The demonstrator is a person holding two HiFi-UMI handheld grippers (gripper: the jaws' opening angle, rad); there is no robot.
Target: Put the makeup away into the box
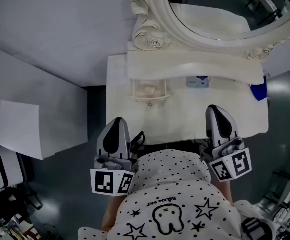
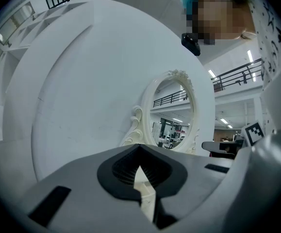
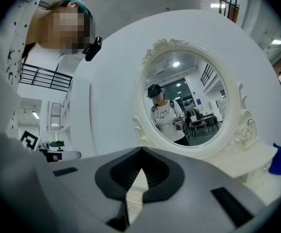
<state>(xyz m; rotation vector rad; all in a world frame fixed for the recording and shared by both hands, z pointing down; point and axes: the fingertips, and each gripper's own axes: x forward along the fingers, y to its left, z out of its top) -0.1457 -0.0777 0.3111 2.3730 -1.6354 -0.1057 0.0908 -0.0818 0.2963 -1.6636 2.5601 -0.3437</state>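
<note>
1. Grey floor and pale walls surround a white table (image 1: 185, 119) with an oval mirror (image 1: 210, 19) standing along its back edge.
2. Under the mirror, near the back-left part of the table, sits a small open drawer (image 1: 150, 90). It may be the box, but I cannot be sure, and what lies in it is too faint to name.
3. Makeup is hard to pick out. A small pale item (image 1: 197, 81) with a blue mark sits at the back edge, right of the drawer. A blue thing (image 1: 258, 91) sits at the back-right corner. Either could be the makeup, and both lie well apart from the grippers.
4. At the front edge, toward the left corner, the left gripper (image 1: 117, 121) is level and points at the mirror. Its jaws are clenched together with nothing between them.
5. Toward the front-right corner, the right gripper (image 1: 216, 109) is also level. Its jaws are pressed tight and it too is empty.
6. By my judgement the task stands at its very start. Nothing is grasped and nothing has gone into the box.
7. I think the next move calls for the right gripper to spread its jaws and reach across the table to the pale item at the back edge. It needs to stay low enough to clear the shelf under the mirror.
8. After the grasp, the item needs carrying left along the back edge to the drawer.
</note>
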